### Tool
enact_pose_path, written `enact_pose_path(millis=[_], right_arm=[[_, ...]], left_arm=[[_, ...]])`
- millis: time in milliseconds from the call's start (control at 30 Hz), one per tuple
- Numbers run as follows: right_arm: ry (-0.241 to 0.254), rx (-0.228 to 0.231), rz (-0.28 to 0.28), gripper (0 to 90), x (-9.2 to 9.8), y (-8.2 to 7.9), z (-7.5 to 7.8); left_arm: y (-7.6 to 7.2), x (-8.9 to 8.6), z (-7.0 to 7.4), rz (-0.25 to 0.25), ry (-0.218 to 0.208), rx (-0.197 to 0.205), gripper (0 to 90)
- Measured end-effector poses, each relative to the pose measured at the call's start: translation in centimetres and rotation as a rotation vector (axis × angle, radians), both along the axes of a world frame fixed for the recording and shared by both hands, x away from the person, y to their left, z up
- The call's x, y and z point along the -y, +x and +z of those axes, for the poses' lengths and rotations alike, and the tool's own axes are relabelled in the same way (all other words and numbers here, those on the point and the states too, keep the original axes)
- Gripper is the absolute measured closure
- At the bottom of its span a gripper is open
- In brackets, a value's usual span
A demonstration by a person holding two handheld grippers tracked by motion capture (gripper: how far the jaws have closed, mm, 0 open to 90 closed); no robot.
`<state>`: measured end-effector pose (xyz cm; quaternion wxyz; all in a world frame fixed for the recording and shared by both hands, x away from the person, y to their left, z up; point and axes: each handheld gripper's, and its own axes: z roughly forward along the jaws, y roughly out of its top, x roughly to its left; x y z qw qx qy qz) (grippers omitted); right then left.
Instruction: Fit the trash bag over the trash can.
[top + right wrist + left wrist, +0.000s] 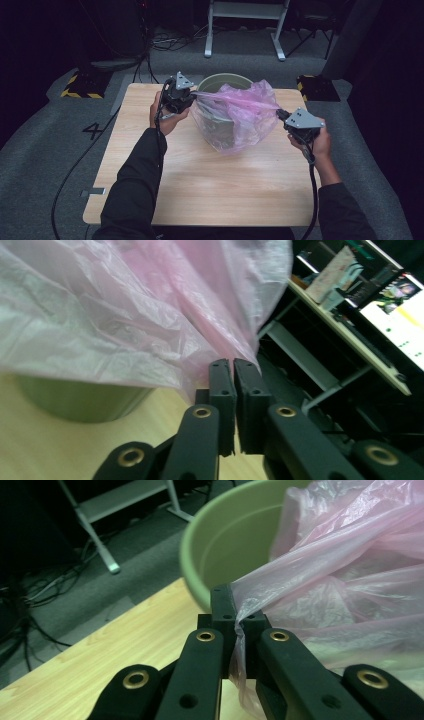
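A pale green bucket (225,76) stands on the far middle of the wooden table (210,185). A thin pink plastic bag (245,112) lies over its mouth and down its front. My left gripper (192,95) is at the bucket's left rim, shut on a pulled-out corner of the bag. In the left gripper view the film (350,580) runs between the closed jaws (239,617) beside the bucket's rim (200,555). My right gripper (280,114) is to the right of the bucket, shut on the bag's other edge. In the right gripper view the bag (125,315) meets the jaw tips (233,365) above the bucket (85,400).
The table stands on grey carpet. Yellow-and-black striped blocks (80,86) (314,87) lie by its far corners, and a white frame (245,12) is behind. A cable (75,170) trails off the left side. A shelf with a lit screen (395,310) is off to the right.
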<state>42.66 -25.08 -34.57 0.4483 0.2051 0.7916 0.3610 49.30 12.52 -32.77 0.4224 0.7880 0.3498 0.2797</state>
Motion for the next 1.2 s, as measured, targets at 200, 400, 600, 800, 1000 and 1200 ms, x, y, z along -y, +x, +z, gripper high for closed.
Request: enact_pose_path(millis=[200,400,600,800,1000,1200], right_arm=[[0.087,-0.038,-0.056,73.3,0.3,1.8,0.6],[0.237,-0.062,0.029,51.3,1.3,-0.1,0.7],[0.321,-0.057,0.167,40.3,1.4,-3.7,1.7],[0.336,-0.033,0.314,35.1,-0.7,-7.2,3.0],[0.300,-0.058,0.397,32.1,-4.2,-8.8,2.7],[0.228,-0.096,0.378,31.3,-7.5,-8.1,1.0]], left_arm=[[0.3,-0.9,-0.5,0.021,-0.049,0.002,89.5],[-0.3,-1.3,-0.8,0.006,-0.059,-0.001,89.5],[-0.4,-1.2,-1.1,0.005,-0.041,-0.008,89.5],[-0.3,-0.9,-1.2,0.016,-0.023,-0.012,89.5],[-0.4,-0.7,-1.4,0.026,-0.023,-0.015,89.5],[-0.4,-0.8,-1.5,0.030,-0.025,-0.014,89.5]])
